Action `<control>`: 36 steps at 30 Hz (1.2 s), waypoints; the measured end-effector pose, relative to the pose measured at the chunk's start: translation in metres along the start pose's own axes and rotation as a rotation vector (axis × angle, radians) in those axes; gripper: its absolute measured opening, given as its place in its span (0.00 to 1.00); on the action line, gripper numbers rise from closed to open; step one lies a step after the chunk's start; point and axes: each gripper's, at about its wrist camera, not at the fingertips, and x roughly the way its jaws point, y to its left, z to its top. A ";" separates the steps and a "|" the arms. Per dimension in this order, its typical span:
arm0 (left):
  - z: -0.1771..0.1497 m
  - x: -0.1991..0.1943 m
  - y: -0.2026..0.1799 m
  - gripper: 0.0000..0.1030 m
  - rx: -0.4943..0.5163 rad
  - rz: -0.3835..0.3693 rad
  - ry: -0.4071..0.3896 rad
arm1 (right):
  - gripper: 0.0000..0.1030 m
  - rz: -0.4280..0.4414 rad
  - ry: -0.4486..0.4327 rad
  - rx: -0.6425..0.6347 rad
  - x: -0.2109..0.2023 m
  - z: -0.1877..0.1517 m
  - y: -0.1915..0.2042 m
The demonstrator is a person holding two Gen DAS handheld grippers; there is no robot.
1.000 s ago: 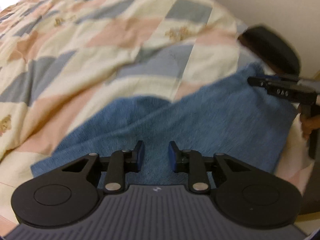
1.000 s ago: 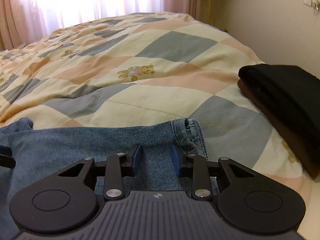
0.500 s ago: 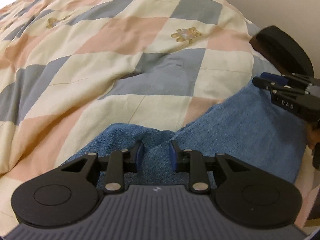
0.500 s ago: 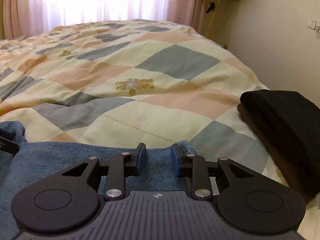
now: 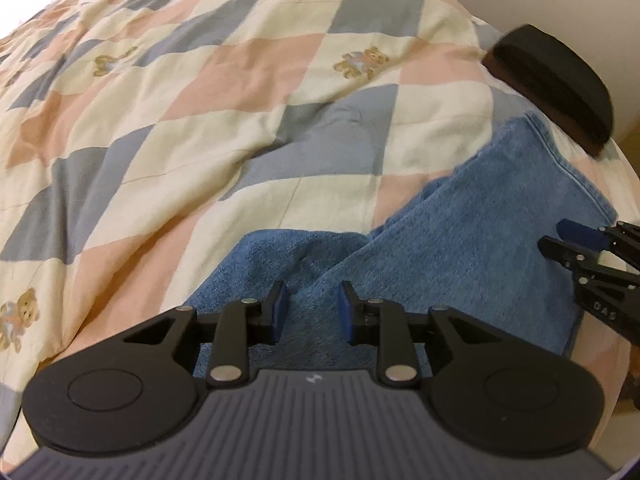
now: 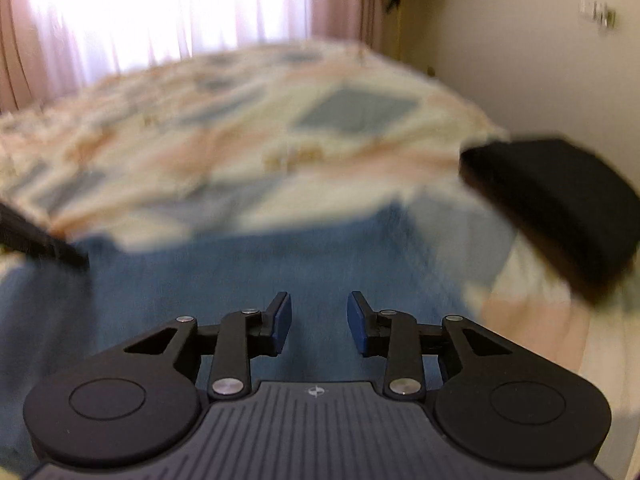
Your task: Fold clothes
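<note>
Blue jeans (image 5: pixel 460 240) lie folded on the checkered quilt (image 5: pixel 200 100) at the near edge of the bed. My left gripper (image 5: pixel 311 312) is open just above the denim, with nothing between its pads. My right gripper (image 6: pixel 319 324) is open over the jeans (image 6: pixel 248 272) and empty; that view is blurred. The right gripper also shows at the right edge of the left wrist view (image 5: pixel 592 264), above the hem end of the jeans.
A stack of folded dark clothes (image 5: pixel 556 84) lies at the bed's right edge, close to the jeans; it also shows in the right wrist view (image 6: pixel 560 208). A wall (image 6: pixel 540 60) runs along the right. Curtains (image 6: pixel 160 12) hang behind the bed.
Both grippers have drawn back from the jeans and their jaws stand a little wider. The right gripper has lifted off the hem, its view now blurred.
</note>
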 end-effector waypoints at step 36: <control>-0.212 -0.036 0.125 0.28 1.612 0.084 -0.424 | 0.48 -0.294 0.037 -0.282 -0.106 -0.110 0.392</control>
